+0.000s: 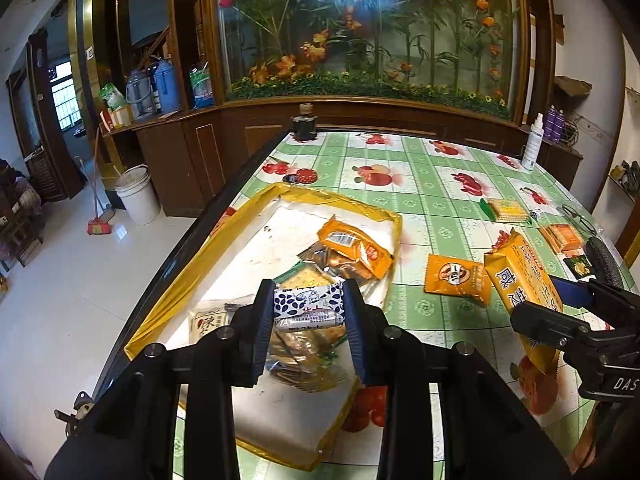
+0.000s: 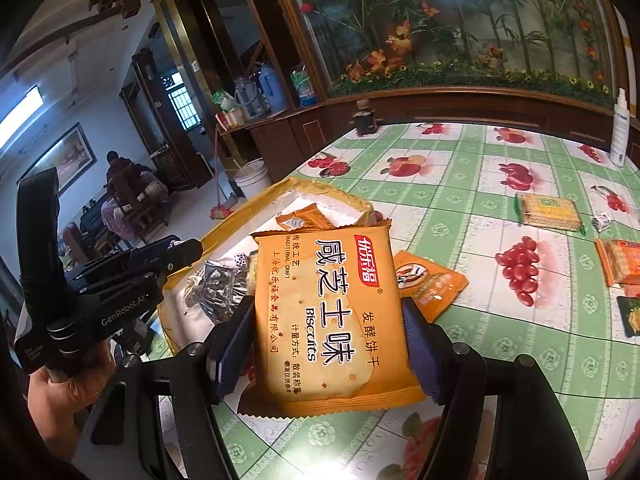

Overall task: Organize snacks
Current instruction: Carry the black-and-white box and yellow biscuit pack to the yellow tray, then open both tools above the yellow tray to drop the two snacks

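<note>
My left gripper (image 1: pixel 308 312) is shut on a small blue-and-white patterned snack pack (image 1: pixel 307 303) and holds it above the yellow-rimmed white tray (image 1: pixel 256 212). The tray holds several snack packs, among them an orange one (image 1: pixel 354 245). My right gripper (image 2: pixel 326 344) is shut on a large orange biscuit packet (image 2: pixel 328 312), held above the table right of the tray; it also shows in the left wrist view (image 1: pixel 524 284). A small orange snack pack (image 1: pixel 456 278) lies on the tablecloth beside the tray, also in the right wrist view (image 2: pixel 434 284).
The table has a green checked fruit-print cloth (image 1: pixel 432 200). More cracker packs (image 2: pixel 548 210) (image 2: pixel 620 260) lie at the right. A dark jar (image 1: pixel 304 122) and a white spray bottle (image 1: pixel 534 142) stand at the far edge. The table's left edge drops to the floor.
</note>
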Action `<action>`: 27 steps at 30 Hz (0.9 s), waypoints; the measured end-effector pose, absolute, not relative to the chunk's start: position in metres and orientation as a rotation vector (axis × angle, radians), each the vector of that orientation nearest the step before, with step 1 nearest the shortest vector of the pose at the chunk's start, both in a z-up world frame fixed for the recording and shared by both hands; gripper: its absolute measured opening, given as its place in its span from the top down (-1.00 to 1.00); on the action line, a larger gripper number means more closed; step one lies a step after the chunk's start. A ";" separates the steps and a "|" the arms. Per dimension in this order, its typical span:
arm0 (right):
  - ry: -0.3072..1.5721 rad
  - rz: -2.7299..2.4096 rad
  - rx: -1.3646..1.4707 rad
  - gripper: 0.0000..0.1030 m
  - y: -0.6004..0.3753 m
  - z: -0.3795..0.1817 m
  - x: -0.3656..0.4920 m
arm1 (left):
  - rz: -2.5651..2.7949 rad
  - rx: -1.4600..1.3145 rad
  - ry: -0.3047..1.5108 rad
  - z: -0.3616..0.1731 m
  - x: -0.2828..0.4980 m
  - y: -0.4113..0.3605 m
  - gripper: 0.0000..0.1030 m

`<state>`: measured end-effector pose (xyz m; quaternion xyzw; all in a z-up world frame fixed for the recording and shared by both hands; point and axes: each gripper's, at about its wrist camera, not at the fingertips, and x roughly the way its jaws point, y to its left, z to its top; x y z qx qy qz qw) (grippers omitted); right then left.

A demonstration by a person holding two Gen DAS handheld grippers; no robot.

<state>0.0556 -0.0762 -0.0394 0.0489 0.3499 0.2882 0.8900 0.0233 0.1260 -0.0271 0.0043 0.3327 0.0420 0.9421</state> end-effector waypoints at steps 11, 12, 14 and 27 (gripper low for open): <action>0.748 0.640 0.081 -0.38 -0.040 -0.041 0.075 | 0.127 -0.025 0.709 -0.039 0.028 0.154 0.40; 0.753 0.643 0.080 -0.38 -0.037 -0.041 0.078 | 0.130 -0.027 0.713 -0.040 0.028 0.156 0.40; 0.757 0.651 0.081 -0.38 -0.030 -0.042 0.085 | 0.135 -0.039 0.721 -0.043 0.030 0.162 0.40; 0.769 0.740 0.074 -0.38 0.031 -0.043 0.137 | 0.150 -0.051 0.765 -0.054 0.046 0.178 0.40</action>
